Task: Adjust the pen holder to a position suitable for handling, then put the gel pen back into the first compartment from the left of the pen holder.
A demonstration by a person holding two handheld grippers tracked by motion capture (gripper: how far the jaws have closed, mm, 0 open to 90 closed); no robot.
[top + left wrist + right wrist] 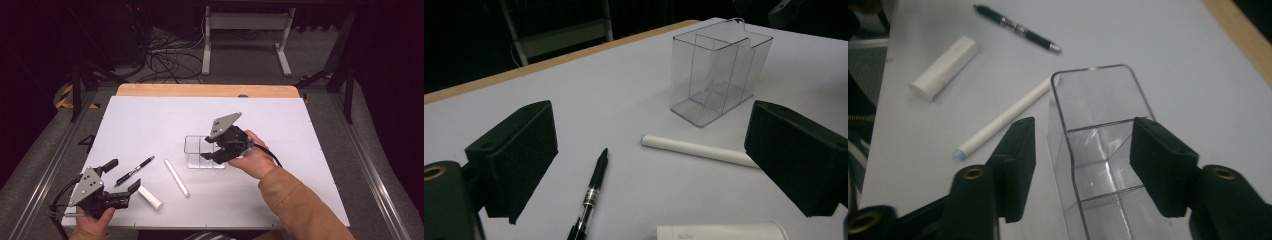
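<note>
High view: at the left, the left tongs (pixel 120 176) hover with jaws wide and nothing between them over the black pen (pixel 134 171) and the short white stick (pixel 150 197); the long white tube (pixel 177 177) lies just right of these on the worktop (pixel 150 120). Mid-worktop, the clear divided organiser (pixel 196 150) stands upright, the right tongs (pixel 212 156) straddling one wall, part-open and not pressing. This looks like the organiser being let go; next, probably, the left tongs close on an item to load it

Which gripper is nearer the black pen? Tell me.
Left. The left gripper sits right beside the black pen, its open jaws either side of it; the right gripper is off at the clear organizer.
</note>
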